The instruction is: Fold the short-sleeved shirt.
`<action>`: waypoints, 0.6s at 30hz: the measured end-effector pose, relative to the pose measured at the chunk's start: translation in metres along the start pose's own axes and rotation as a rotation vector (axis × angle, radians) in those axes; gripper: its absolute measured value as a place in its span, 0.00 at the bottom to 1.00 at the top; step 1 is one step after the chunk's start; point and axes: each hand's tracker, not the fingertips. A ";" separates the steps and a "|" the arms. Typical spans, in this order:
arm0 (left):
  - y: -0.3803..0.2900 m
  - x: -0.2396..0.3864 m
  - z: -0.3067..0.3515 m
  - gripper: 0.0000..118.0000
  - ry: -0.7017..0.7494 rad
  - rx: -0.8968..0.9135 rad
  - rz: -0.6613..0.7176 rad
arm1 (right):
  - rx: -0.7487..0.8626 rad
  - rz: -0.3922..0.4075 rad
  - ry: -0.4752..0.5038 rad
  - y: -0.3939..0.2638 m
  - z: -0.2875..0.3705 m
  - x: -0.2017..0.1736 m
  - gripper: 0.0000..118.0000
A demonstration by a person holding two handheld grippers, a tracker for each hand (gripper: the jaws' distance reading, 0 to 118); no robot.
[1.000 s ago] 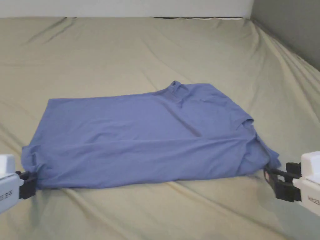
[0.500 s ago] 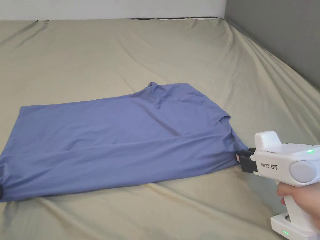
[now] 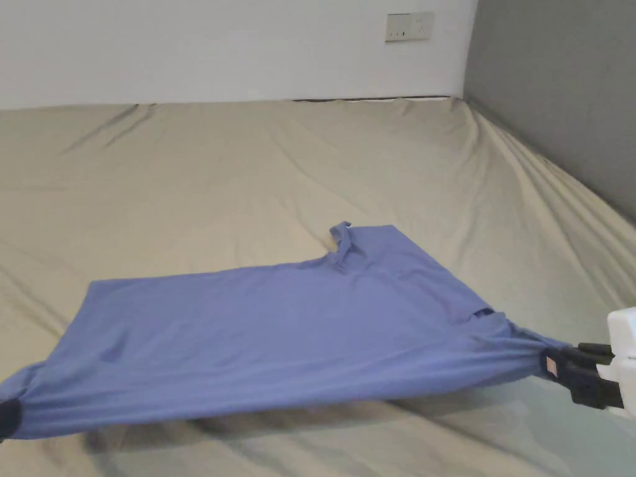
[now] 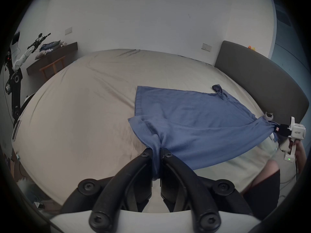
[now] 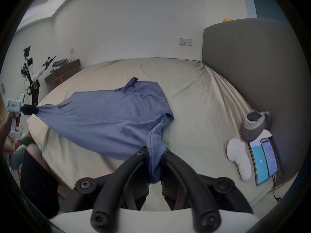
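Now mid-fold, blue short-sleeved shirt (image 3: 279, 329) stretched across near part of beige bed sheet (image 3: 248, 174). Near long edge raised off sheet, shadow underneath in head view; far edge and collar (image 3: 341, 242) lying flat farther back. Probably lifted so near half can swing over far half, judging from task.

Left gripper (image 4: 156, 154) clamped tight on bunched hem corner at near left, cloth pinched between both jaws in left gripper view, barely any gap. Also visible at far left in right gripper view (image 5: 34, 111), fabric pulled to a point there.

Right gripper (image 5: 155, 151) likewise closed hard on near right corner by the sleeve, wad of cloth squeezed between jaws and hanging out below. Seen at right edge of head view (image 3: 553, 366), fabric gathered into its tip.

Held at opposite ends, well apart, so edge pulled taut between them: keeps line straight, stops middle sagging, gives clean fold. Slight droop mid-span anyway.

Grey headboard (image 3: 559, 93) along right side, white wall (image 3: 217, 49) at far end. Grey plush item (image 5: 254, 127), white plush item (image 5: 239, 157) and tablet (image 5: 262, 161) near headboard on right, well clear of shirt.

Risk: thin bunched corner slipping out under tension.
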 end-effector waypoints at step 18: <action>-0.079 -0.015 -0.004 0.83 0.222 -0.098 -0.119 | -0.049 -0.058 -0.222 -0.079 0.014 0.005 0.85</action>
